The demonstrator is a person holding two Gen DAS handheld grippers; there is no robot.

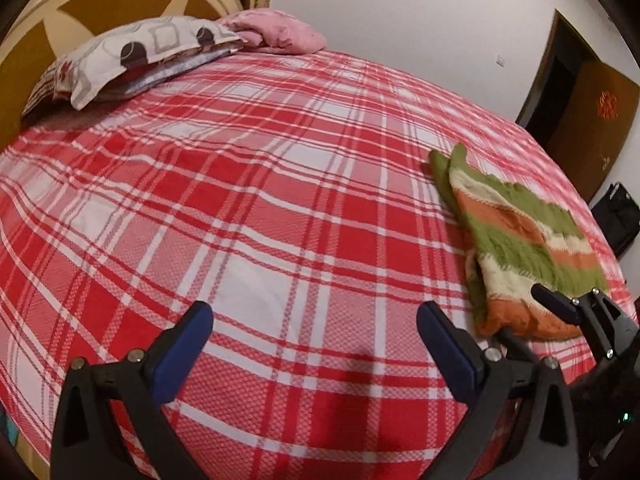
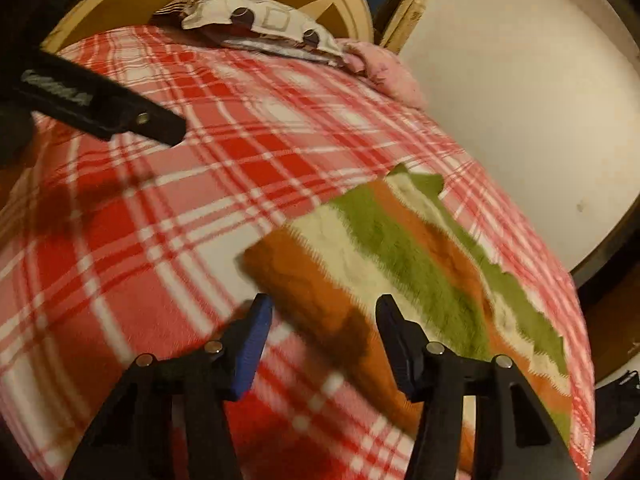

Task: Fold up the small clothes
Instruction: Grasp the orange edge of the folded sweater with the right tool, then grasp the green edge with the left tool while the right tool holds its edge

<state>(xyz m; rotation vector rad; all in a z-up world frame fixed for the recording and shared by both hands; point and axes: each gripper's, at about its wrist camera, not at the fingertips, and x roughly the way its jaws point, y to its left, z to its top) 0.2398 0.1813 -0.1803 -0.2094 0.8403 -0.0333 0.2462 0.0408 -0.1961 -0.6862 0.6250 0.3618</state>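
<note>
A striped sweater (image 2: 420, 276), lying lengthwise along the bed's (image 1: 260, 184) right edge, is being approached by the nearer right gripper (image 2: 324, 320), its fingers open and empty, while the left gripper (image 1: 314, 324) is being held open off to its left.

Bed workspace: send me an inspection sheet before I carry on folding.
Surface: bed under a red and white plaid sheet, mostly bare.
Job's things: striped garment, green, orange and cream, lying folded near the right edge.
Clutter: patterned pillow and pink cloth at the headboard end.
Grippers: left gripper open over bare sheet; right gripper open, the garment's near orange edge between its fingers, not pinched.
Cables: nothing seen.
Surroundings: white wall, dark doorway, black bag on the floor.
</note>
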